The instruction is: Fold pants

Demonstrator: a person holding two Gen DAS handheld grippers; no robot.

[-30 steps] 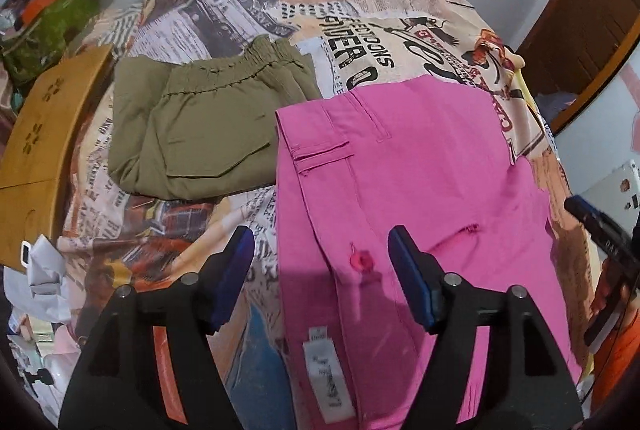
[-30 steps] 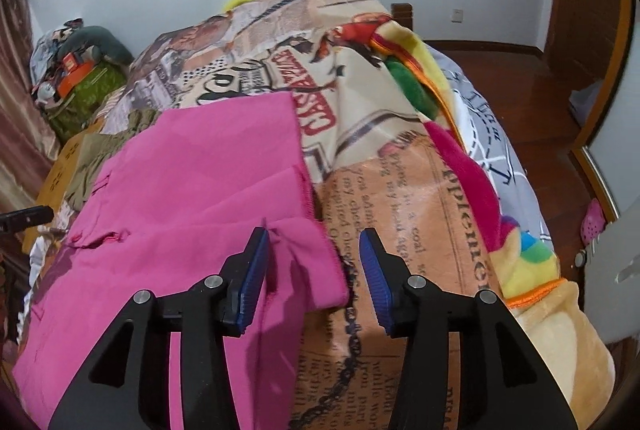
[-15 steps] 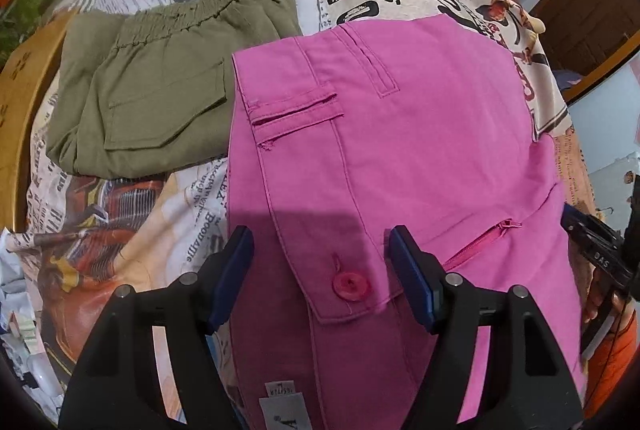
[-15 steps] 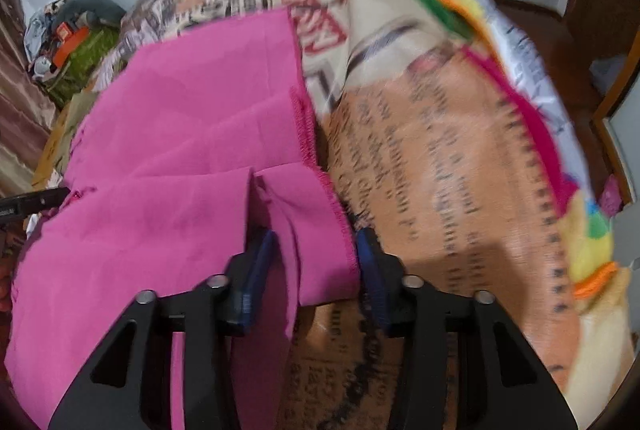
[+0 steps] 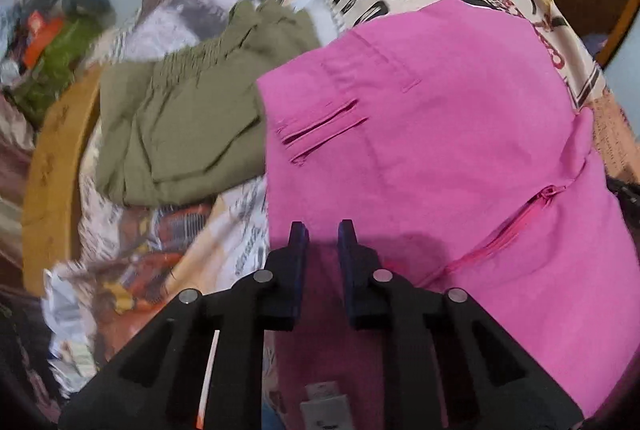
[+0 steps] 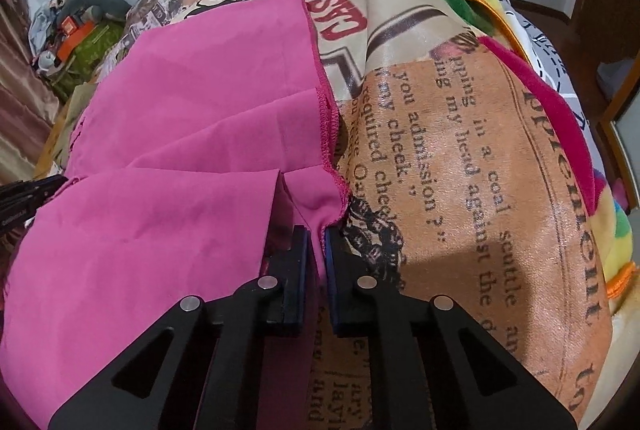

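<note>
The pink pants (image 5: 440,133) lie on the bed, waist end in the left wrist view with a welt pocket and zipper showing, leg ends in the right wrist view (image 6: 192,133). My left gripper (image 5: 323,230) is shut on the near waistband edge of the pink pants. My right gripper (image 6: 316,234) is shut on the hem corner of the near leg, the cloth pinched between the blue pads.
Folded olive green pants (image 5: 192,125) lie left of the pink pair on the newspaper-print bedspread (image 6: 460,157). A wooden board (image 5: 48,181) edges the bed at left. A colourful plush blanket (image 6: 592,157) lies at right. Clutter (image 6: 76,29) sits by the far wall.
Both grippers have closed from open onto the pink pants: the left on the waistband edge, the right on the leg hem. The left view has lifted and blurred.
</note>
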